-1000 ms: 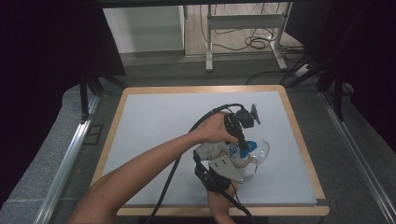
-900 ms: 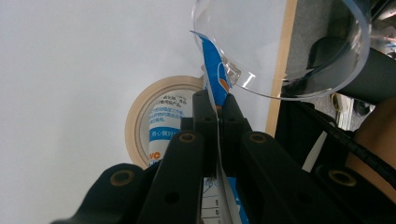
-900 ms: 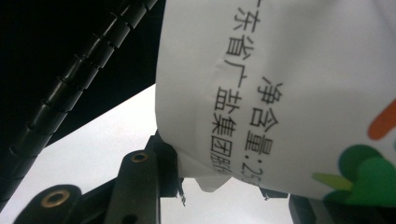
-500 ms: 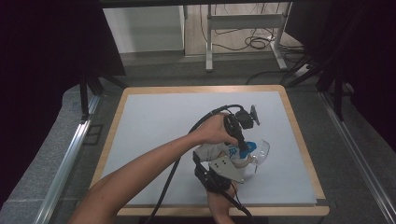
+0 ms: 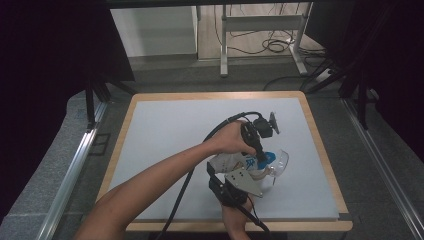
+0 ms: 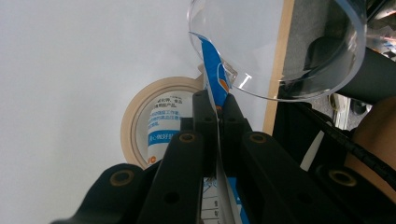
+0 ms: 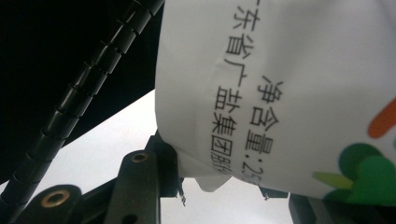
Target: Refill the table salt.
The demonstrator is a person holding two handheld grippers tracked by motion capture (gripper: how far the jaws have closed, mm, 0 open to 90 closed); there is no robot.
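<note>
Table (image 5: 165,150) with a pale grey top and a light wooden rim takes up the middle of the high view, where a person's two forearms come in from the bottom edge and meet right of centre. There, over the grey surface, a white bag (image 5: 235,162) printed with blue and black lettering hangs between the two tools, its blue-striped top edge tipped toward a clear glass bowl (image 5: 278,161) that sits just beside it on the side toward the table's right edge.

The left gripper (image 5: 260,152) comes down from above, its black cable looping back along the arm — in the left gripper view its two black jaws (image 6: 217,116) are pressed tight together on the thin blue-and-white top edge of the bag (image 6: 212,70), with the rim of the bowl (image 6: 280,88) right beyond the fingertips. Below them in that view a roll of beige tape (image 6: 135,116) lies flat on the table.

The right gripper (image 5: 250,175), with a grey three-cornered plate on top, holds the bag from the near side. In the right gripper view its jaws stand part-way apart and clamp the white lower end of the bag (image 7: 280,93), which bulges between them.
</note>
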